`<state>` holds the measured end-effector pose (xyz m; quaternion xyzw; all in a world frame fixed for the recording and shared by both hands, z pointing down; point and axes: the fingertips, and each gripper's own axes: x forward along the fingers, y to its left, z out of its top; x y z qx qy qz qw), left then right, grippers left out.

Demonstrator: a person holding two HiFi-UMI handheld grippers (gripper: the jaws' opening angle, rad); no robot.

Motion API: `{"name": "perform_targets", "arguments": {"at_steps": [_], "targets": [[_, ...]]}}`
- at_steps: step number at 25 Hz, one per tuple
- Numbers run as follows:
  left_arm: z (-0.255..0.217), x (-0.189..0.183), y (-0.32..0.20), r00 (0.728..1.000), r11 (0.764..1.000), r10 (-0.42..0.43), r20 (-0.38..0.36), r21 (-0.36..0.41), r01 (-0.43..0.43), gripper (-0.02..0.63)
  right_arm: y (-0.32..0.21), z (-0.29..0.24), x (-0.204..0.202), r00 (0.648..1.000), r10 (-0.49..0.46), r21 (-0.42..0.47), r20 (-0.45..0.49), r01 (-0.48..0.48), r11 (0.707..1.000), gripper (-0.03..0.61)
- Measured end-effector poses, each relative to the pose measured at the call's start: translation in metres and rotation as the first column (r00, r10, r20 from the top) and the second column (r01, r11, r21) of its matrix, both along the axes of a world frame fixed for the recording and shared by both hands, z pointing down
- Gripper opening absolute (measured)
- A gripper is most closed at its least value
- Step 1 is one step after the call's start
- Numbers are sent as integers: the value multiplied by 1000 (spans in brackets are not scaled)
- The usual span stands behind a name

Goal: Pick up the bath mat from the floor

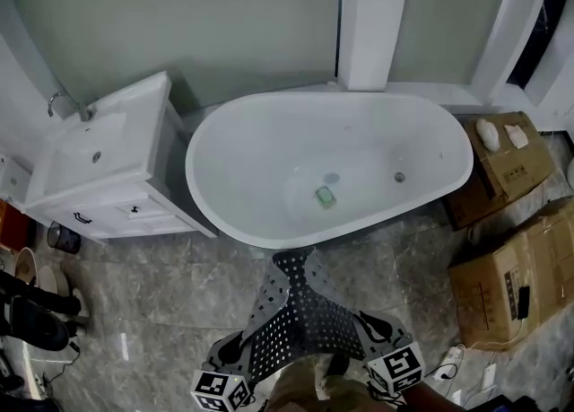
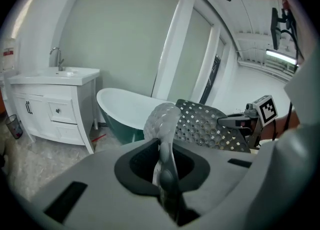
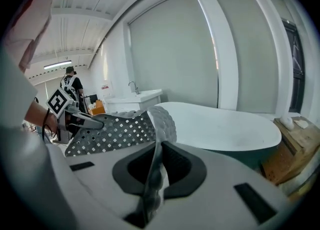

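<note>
**Over the floor tiles, before the tub: mat gripped at both corners**

Over the grey marble floor (image 1: 161, 284), just in front of the white bathtub's (image 1: 235, 222) near side, I have the grey perforated bath mat (image 1: 300, 316) slung between my two grippers. The left gripper (image 1: 235, 352) has its jaws closed tight on one near corner of the mat. In its own view the studded sheet runs up out of the jaws and folds over. The right gripper (image 1: 375, 334) is clamped the same way on the other near corner. The mat spans the gap between them, and its far end reaches toward the tub's rim. I cannot tell whether that far end is clear of the floor. A small green object (image 1: 325, 195) lies in the tub beside the drain. A white vanity with a basin (image 1: 99, 168) stands at the tub's left end, and cardboard boxes (image 1: 502, 284) stand at its right end.
</note>
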<state>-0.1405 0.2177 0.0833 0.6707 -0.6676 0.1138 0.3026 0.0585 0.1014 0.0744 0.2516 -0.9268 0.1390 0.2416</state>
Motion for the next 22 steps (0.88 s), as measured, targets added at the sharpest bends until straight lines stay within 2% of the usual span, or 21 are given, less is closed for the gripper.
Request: {"name": "perform_targets", "arguments": {"at_steps": [11, 22], "targets": [[-52, 21, 13, 993, 993, -77, 90, 102, 67, 40, -2, -54, 63, 996, 36, 67, 78, -42, 997, 28], [-87, 32, 16, 984, 975, -134, 118, 196, 109, 40, -11, -88, 99, 984, 123, 134, 126, -140, 981, 28]]}}
